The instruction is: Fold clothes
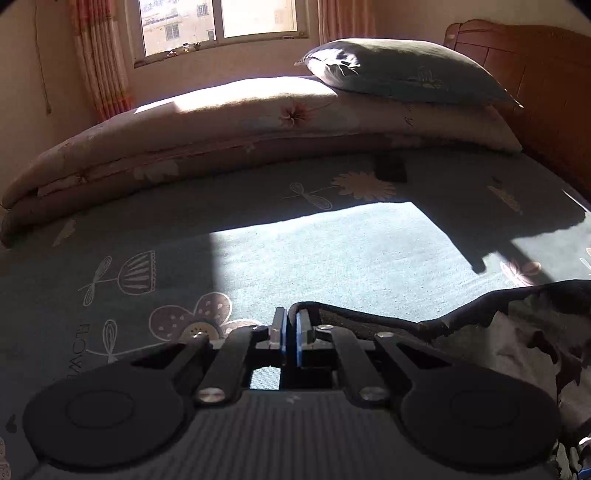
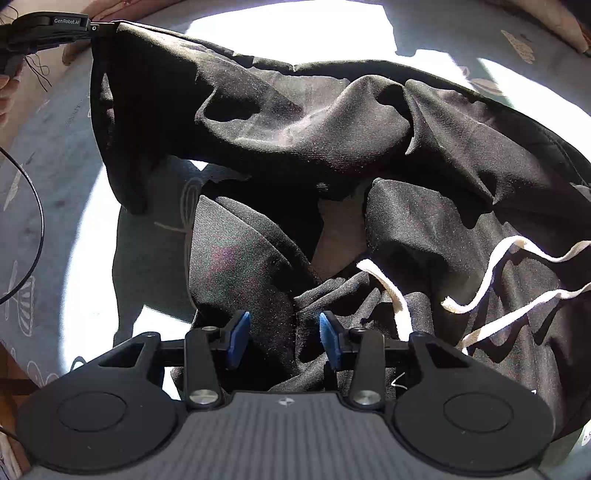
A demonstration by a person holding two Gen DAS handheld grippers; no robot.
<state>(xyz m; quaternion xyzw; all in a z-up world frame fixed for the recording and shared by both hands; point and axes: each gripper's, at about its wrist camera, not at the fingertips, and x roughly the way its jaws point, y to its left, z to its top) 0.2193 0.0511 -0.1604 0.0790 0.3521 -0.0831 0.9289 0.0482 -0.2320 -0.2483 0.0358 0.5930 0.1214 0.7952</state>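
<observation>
A crumpled black garment (image 2: pixel 295 129) with a white drawstring (image 2: pixel 498 280) lies on the bed. My left gripper (image 1: pixel 291 321) is shut on its hem. The black edge (image 1: pixel 369 318) runs off to the right from the blue pads. In the right wrist view the left gripper (image 2: pixel 92 27) is at the top left and holds that corner raised, so the cloth hangs below it. My right gripper (image 2: pixel 284 338) points down over the near part of the garment. Its blue pads (image 2: pixel 238 338) stand apart, with a ridge of black fabric lying in the gap.
The bed has a grey-green sheet with flower drawings (image 1: pixel 332 251), partly in bright sun. A folded flowered quilt (image 1: pixel 184 147) and a pillow (image 1: pixel 399 70) lie along the far side, with a wooden headboard (image 1: pixel 535 74) at right. A black cable (image 2: pixel 37 221) loops at left.
</observation>
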